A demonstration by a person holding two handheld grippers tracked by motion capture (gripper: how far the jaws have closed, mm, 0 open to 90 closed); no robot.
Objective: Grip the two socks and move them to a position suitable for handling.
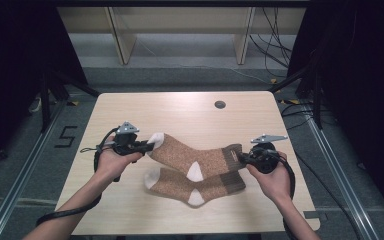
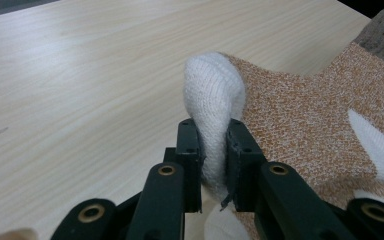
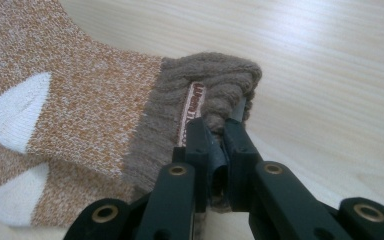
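Left gripper (image 1: 149,146) clamps the upper sock (image 1: 195,156) by its white toe, centre frame; right gripper (image 1: 242,158) clamps its brown cuff; lower sock (image 1: 180,184) lies beneath; table (image 1: 180,110) bare toward the upper edge.

Light wooden table (image 1: 130,107) sits in the middle of the frame, pale grain running across it, and there's a small round dark cable hole (image 1: 220,104) near its far edge, right of centre. At the top, two pale wooden legs (image 1: 121,40) of another piece of furniture stand on the grey floor. Upper right, a tangle of black cables (image 1: 275,45) hangs down and trails over the floor. On the left, a "5" marking (image 1: 66,136) sits on the floor beside a metal rail (image 1: 20,180).
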